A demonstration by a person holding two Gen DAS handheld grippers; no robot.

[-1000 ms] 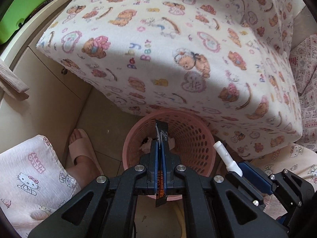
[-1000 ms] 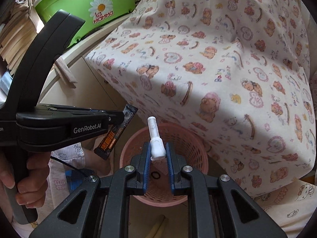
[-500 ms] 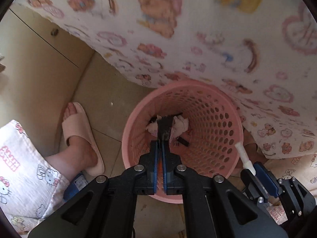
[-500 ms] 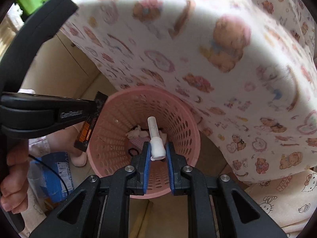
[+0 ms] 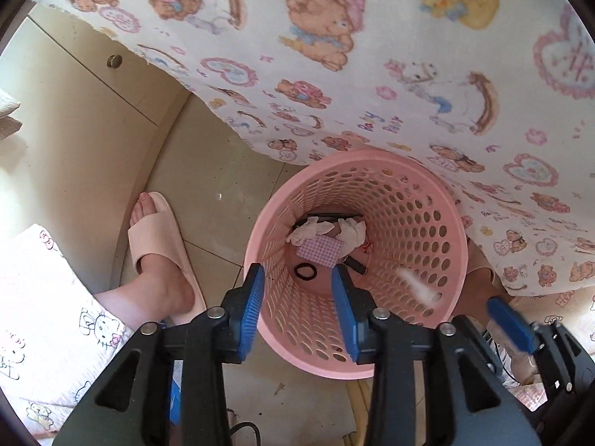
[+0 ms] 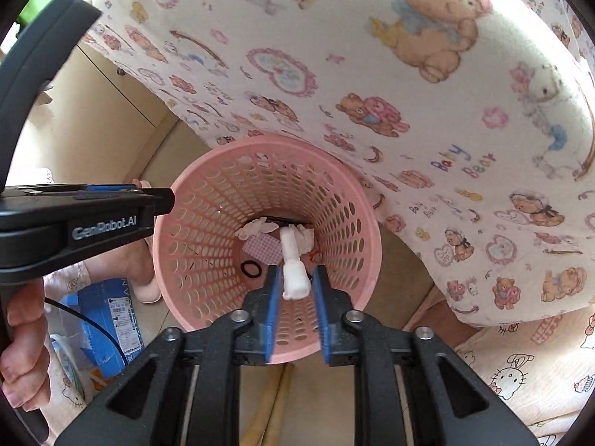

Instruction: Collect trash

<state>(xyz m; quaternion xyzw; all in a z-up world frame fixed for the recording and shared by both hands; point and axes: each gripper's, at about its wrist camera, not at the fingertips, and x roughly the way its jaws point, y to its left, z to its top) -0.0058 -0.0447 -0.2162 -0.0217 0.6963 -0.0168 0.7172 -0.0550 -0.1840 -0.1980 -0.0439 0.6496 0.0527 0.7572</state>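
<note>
A pink perforated basket [image 5: 260, 230] stands on the floor below both grippers, holding white tissues [image 5: 316, 228], a checked pink scrap [image 5: 319, 249] and a black hair band [image 5: 305, 271]. My left gripper [image 5: 297, 275] hangs over its rim with its jaws opening and nothing between them. A dark strip [image 5: 356, 265] lies at the bottom beside its right finger. My right gripper [image 6: 296, 272] is over the basket [image 6: 178, 200] too, jaws opening. The white plastic tube [image 6: 293, 271] sits loose between the pads and is dropping; it is blurred in the left wrist view.
A bear-print cloth [image 5: 372, 74] hangs over the basket's far side. A person's foot in a slipper [image 5: 160, 252] stands left of the basket, beside a cream cabinet door [image 5: 74, 130]. A blue package [image 6: 111, 327] and a hose [image 6: 271, 409] lie on the floor.
Both grippers came down over the basket, then both sets of jaws parted. The dark wrapper has left my left gripper, and the white tube has come loose from my right.
</note>
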